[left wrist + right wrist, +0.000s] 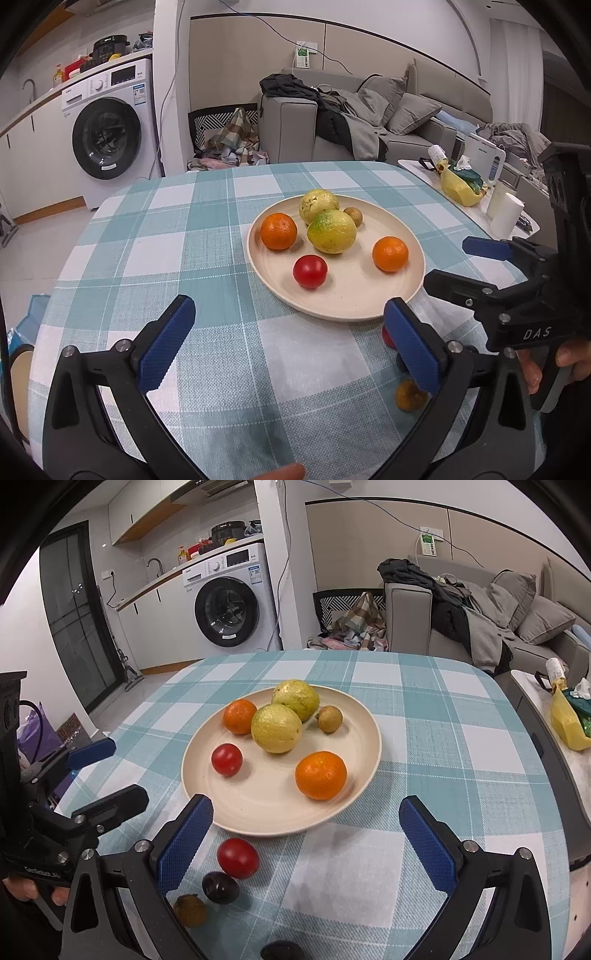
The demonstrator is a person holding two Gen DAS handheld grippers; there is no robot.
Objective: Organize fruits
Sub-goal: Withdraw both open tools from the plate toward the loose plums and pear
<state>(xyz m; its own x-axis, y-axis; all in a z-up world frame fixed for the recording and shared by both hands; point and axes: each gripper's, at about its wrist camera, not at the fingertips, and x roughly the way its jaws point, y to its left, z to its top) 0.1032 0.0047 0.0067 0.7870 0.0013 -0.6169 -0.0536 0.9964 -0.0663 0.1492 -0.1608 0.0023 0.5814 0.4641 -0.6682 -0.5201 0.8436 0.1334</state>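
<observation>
Step in hand, as judged: between placements. The left gripper (291, 341) has its jaws spread wide with nothing between them; the right gripper (306, 834) is likewise spread and empty. Ahead of both jaws, the plate (255, 812) on the counter (443, 738) holds six fruits. A red tomato (238, 857), a dark plum (220, 887) and a brown fruit (190, 910) lie loose beside the right gripper's left jaw. The next move calls for centring one loose fruit between spread jaws, then closing gently

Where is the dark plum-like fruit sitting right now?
In the right wrist view the dark plum lies on the checked tablecloth, off the plate, just below the loose red tomato and up-right of a small brown fruit.
</observation>
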